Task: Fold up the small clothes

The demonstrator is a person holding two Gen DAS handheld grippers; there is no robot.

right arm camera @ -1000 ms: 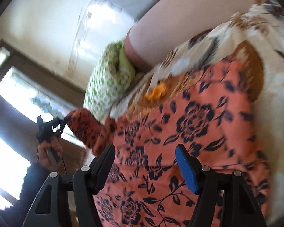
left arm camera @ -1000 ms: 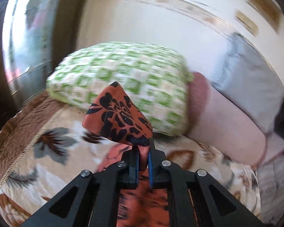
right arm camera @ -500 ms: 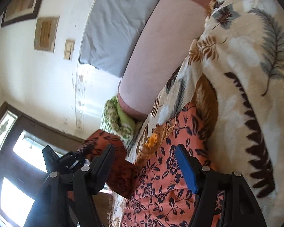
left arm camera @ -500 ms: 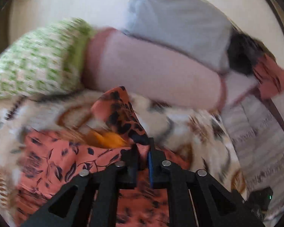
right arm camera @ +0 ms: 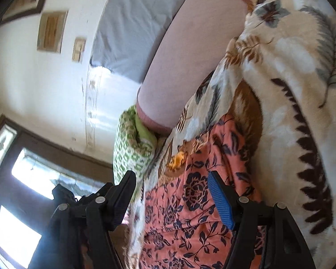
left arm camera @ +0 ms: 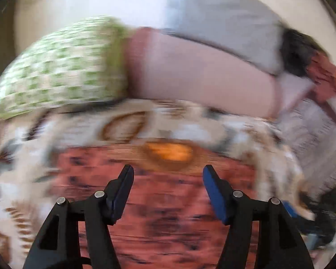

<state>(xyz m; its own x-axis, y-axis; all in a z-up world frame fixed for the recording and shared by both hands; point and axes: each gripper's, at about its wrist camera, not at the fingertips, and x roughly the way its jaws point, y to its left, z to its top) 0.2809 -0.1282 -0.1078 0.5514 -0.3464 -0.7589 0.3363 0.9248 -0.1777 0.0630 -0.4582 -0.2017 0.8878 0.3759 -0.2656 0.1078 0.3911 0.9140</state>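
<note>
1. The left gripper [left arm camera: 166, 190] hangs over the cloth with its jaws opening; nothing sits between the blue pads, and the fabric lies below them, blurred in its own view.
2. The right gripper [right arm camera: 171, 199] stands wide too, its two fingers apart and gripping nothing, pointing low across the bed.
3. Under both tools lies the salmon-orange garment printed with dark navy flowers [right arm camera: 190, 204], spread on the cream fleece blanket with brown and grey leaf patterns [right arm camera: 298, 71].
4. Beyond the garment's far edge sit a green-and-white checked pillow [left arm camera: 62, 71] and, beside it, a long pale pink bolster [left arm camera: 199, 71], with a grey pillow [right arm camera: 132, 27] behind against the wall.
5. The garment looks like thin, light woven cloth: limp, prone to sagging and creasing, unlikely to slip from ribbed pads, and not fragile.
6. I judge the best hold to be at a corner or hem edge, pinching only the garment's layers so the plush blanket underneath is not caught with it.
7. Whether the fold laid down sits square cannot be told; the left view is too smeared.
</note>
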